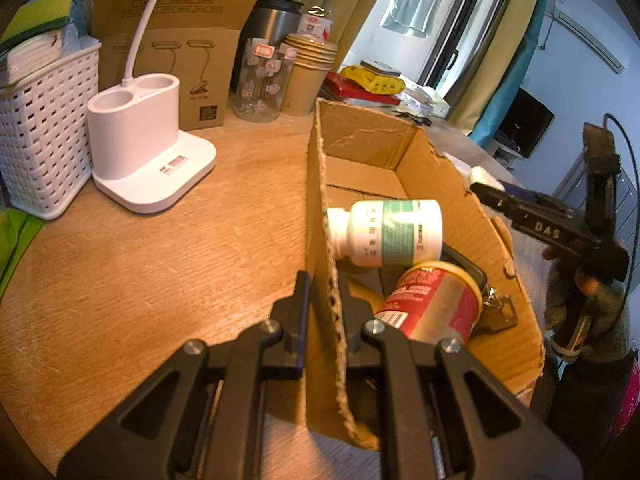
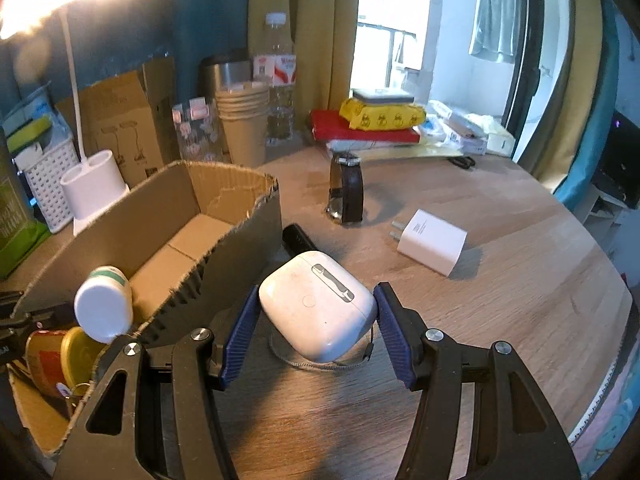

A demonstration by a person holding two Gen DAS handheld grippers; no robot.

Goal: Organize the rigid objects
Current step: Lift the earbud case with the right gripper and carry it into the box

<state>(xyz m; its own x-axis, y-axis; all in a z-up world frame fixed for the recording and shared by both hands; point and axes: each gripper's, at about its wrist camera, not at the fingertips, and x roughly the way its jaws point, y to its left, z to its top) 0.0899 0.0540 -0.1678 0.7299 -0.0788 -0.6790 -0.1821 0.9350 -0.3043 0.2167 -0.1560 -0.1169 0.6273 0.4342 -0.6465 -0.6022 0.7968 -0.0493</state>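
My left gripper (image 1: 323,292) is shut on the near side wall of an open cardboard box (image 1: 440,160), one finger inside and one outside. In the box lie a white pill bottle (image 1: 388,232) on its side and a red can (image 1: 436,304) with a yellow lid. My right gripper (image 2: 316,312) is shut on a white earbuds case (image 2: 316,306), its blue pads pressing both sides; the case hangs a little above the table, beside the box (image 2: 240,240). From the left wrist view, the right gripper (image 1: 484,190) shows past the box's far wall.
On the wooden table right of the box stand a brown-strapped watch (image 2: 346,192), a white charger (image 2: 432,240) and a black stick-like object (image 2: 298,238). A white lamp base (image 1: 148,152), white basket (image 1: 44,136), paper cups (image 1: 308,76) and a glass jar line the back.
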